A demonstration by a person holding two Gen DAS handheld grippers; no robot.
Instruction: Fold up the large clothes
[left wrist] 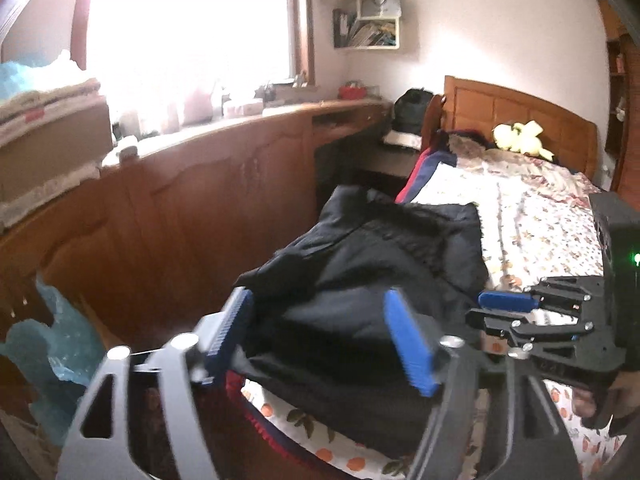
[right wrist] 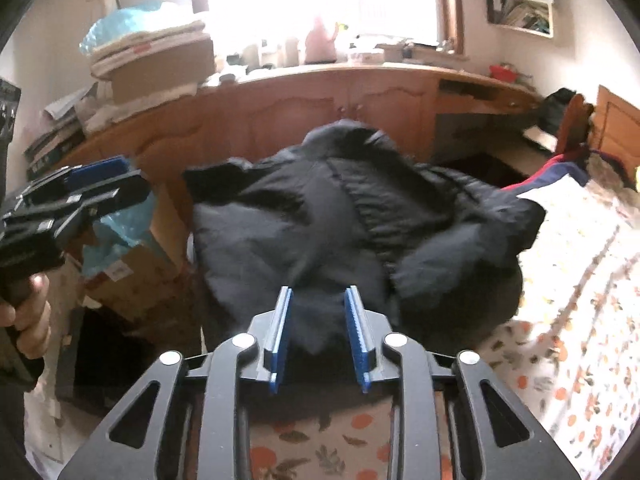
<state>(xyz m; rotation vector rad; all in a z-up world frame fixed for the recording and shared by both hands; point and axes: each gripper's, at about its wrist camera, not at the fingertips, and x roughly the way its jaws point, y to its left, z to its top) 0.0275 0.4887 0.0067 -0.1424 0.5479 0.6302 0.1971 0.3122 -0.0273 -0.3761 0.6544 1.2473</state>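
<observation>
We see the bulky black padded jacket heaped at the near edge of the floral-sheeted bed. Left gripper jaws spread wide, nothing between. Right gripper jaws part-open over the jacket hem, pads not pressing it.

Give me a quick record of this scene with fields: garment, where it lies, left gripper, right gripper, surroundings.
garment: black padded jacket, bunched and partly folded
surface: bed with floral sheet; the jacket lies at its near end
left gripper: jaws wide open, above the jacket, nothing between the pads
right gripper: jaws partly open, jacket fabric in the gap; the pads do not visibly press it
surroundings: wooden cabinet under a bright window, wooden headboard, yellow plush toy near the headboard
</observation>
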